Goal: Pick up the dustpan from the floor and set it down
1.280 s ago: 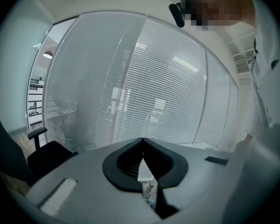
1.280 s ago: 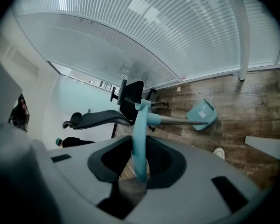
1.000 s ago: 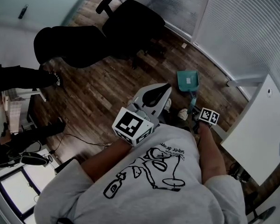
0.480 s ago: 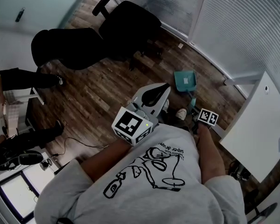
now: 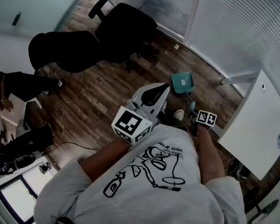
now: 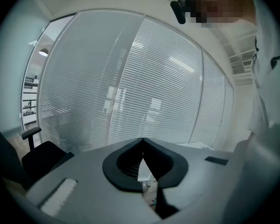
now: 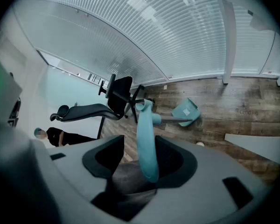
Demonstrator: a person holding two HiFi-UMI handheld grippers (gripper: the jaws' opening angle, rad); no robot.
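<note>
We see the teal dustpan (image 5: 183, 82) right of centre in the head view, its pan down on the wooden floor (image 5: 98, 92) a little below the wall of white blinds (image 5: 233, 22). Its long handle (image 7: 143, 125) runs from the pan down the frame toward the right claw (image 7: 147, 146).

In the right gripper view, the handle's teal grip stands up between the two jaws in the lower middle of the frame. The jaws are apart and have just been opening. We see a clear gap on the grip's left side, while on its right side it lies close against the jaw. We cannot tell whether it touches there. Beyond the jaws, the pan shows to the right of centre on the boards.

The left claw (image 6: 142, 140) sits in mid-frame in the head view, above the person's grey shirt (image 5: 144, 181). In its own view its jaws meet at the tips with nothing between them, and they face the blinds.

A black office chair (image 5: 123, 29) stands in the upper left of the head view, well apart from the dustpan. A white bench (image 5: 256, 125) fills the right edge.
</note>
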